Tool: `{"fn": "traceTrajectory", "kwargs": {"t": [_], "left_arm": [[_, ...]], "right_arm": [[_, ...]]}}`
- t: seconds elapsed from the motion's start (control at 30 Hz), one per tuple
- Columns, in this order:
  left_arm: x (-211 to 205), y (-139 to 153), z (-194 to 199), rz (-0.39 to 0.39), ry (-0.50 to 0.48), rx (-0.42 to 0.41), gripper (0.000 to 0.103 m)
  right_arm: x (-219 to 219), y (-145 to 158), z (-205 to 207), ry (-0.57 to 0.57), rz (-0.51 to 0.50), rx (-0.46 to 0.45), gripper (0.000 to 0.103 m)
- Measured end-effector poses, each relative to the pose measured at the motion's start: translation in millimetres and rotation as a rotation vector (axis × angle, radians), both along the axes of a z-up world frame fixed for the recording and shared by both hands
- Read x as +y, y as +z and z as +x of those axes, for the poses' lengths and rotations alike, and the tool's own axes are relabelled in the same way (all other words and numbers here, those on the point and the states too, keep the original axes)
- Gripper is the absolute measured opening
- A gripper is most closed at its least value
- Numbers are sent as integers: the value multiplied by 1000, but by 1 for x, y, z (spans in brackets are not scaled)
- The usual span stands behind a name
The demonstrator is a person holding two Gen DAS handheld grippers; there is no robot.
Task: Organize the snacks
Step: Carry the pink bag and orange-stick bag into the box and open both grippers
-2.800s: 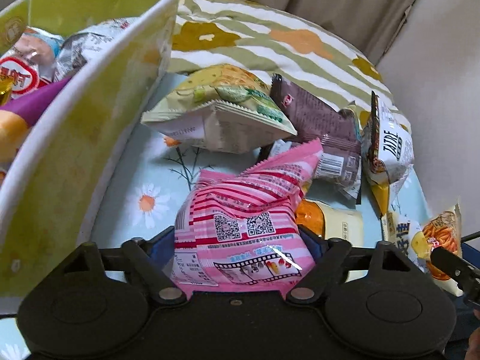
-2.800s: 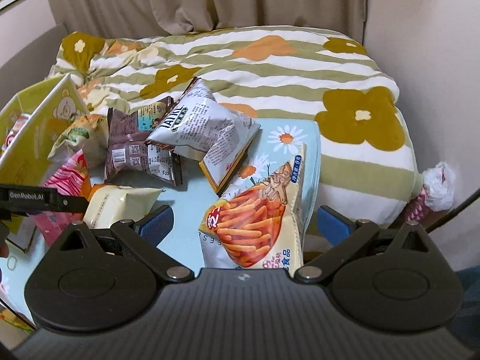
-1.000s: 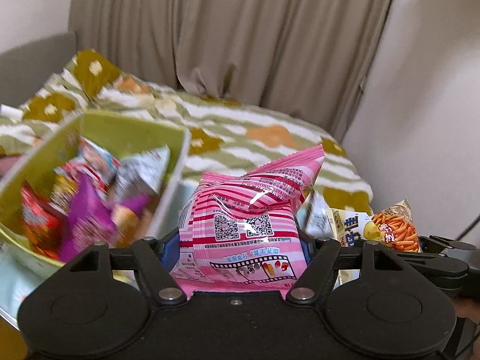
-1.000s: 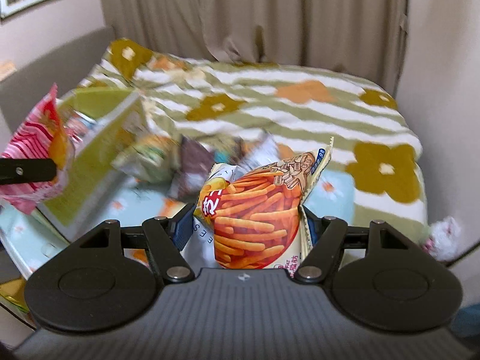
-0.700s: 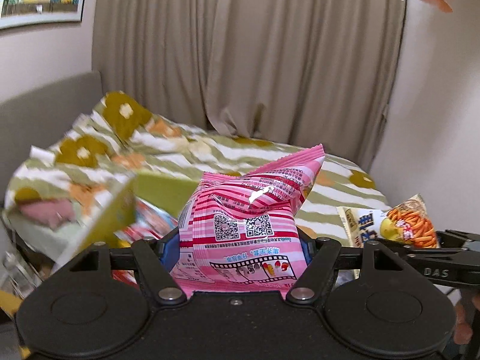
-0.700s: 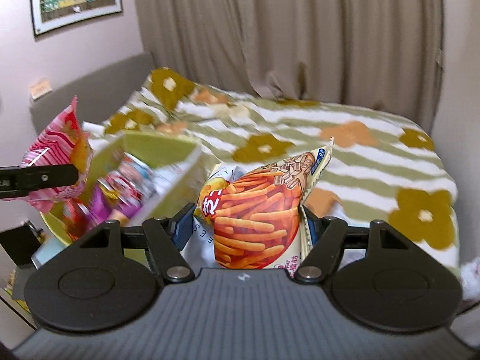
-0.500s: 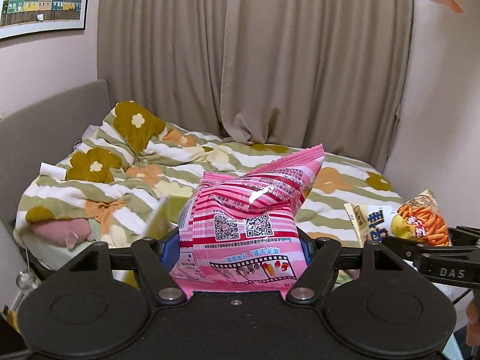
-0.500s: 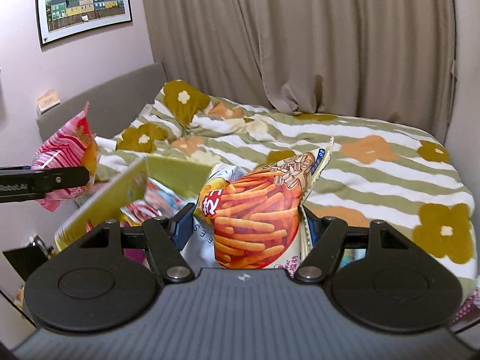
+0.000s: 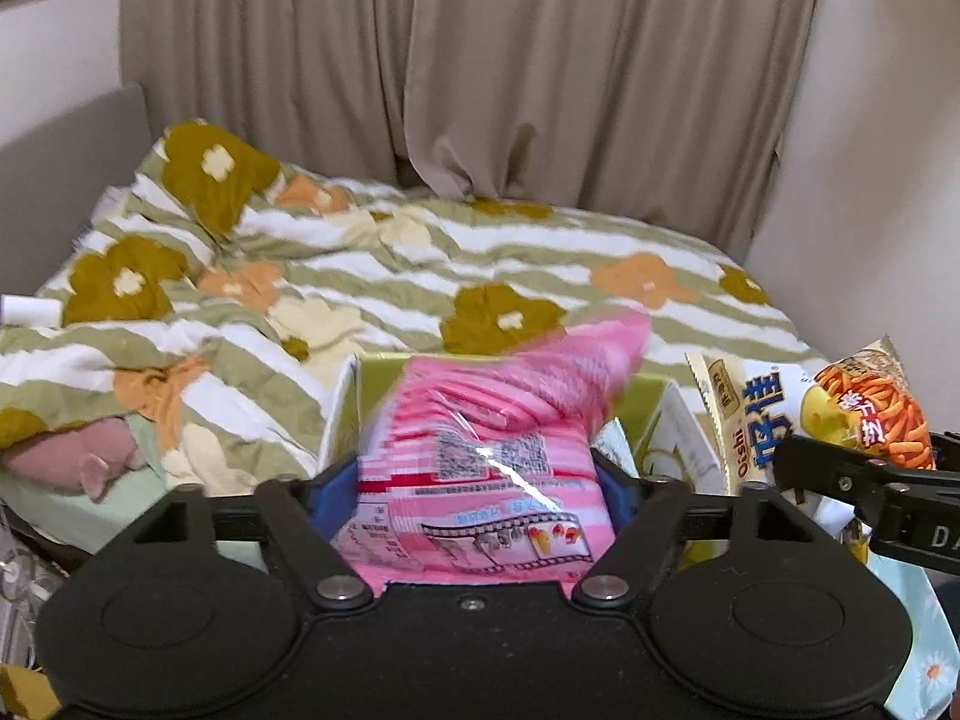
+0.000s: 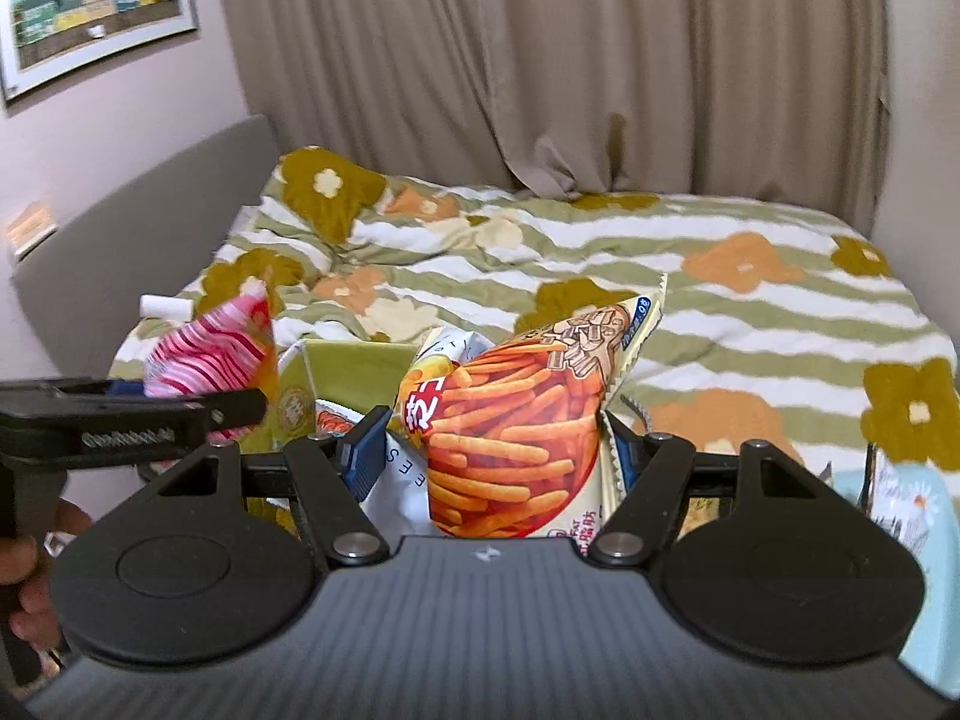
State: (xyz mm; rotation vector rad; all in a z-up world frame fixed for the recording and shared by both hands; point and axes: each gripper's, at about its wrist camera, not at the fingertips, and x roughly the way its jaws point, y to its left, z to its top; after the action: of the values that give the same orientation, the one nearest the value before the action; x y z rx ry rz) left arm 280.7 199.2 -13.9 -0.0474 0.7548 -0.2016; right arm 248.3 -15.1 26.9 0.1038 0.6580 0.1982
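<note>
My left gripper (image 9: 474, 489) is shut on a pink striped snack bag (image 9: 480, 456), blurred by motion, held above the green storage box (image 9: 645, 402). It also shows at the left of the right wrist view (image 10: 204, 360). My right gripper (image 10: 489, 453) is shut on an orange snack-stick bag (image 10: 516, 420), held up over the same box (image 10: 354, 366). That bag shows at the right of the left wrist view (image 9: 840, 408). Most of the box is hidden behind both bags.
A bed with a green-striped floral quilt (image 9: 372, 276) lies behind the box. Beige curtains (image 10: 600, 60) hang at the back. A pink soft toy (image 9: 78, 456) lies at the left. A picture (image 10: 90, 6) hangs on the left wall. A floral blue cloth (image 10: 918, 510) shows at the right.
Both grippers lifted their bags off the table and swung over the green box. The pink bag now blurs as it moves. The view has tilted down towards the box.
</note>
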Motion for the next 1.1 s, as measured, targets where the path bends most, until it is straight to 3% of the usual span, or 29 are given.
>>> {"fn": "traceTrajectory", "kwargs": {"t": [0.03, 0.07, 0.33, 0.83, 0.93, 1.0, 1.1], "left_arm": [[2, -4, 2, -9, -9, 9, 100], [5, -6, 2, -18, -13, 12, 102], [19, -18, -9, -57, -6, 55, 102], [31, -10, -16, 42, 67, 6, 102], [31, -13, -13, 50, 82, 15, 102], [30, -15, -11, 51, 92, 24, 102], [29, -19, -11, 48, 101, 33, 102]], "right_arm": [[4, -2, 2, -17, -2, 8, 85], [7, -4, 4, -32, -4, 15, 85], [24, -14, 9, -72, -40, 63, 85], [52, -17, 54, 47, -38, 47, 86], [58, -22, 65, 76, -43, 44, 91], [58, -26, 69, 97, -23, 47, 103], [54, -32, 69, 109, 21, 50, 103]]}}
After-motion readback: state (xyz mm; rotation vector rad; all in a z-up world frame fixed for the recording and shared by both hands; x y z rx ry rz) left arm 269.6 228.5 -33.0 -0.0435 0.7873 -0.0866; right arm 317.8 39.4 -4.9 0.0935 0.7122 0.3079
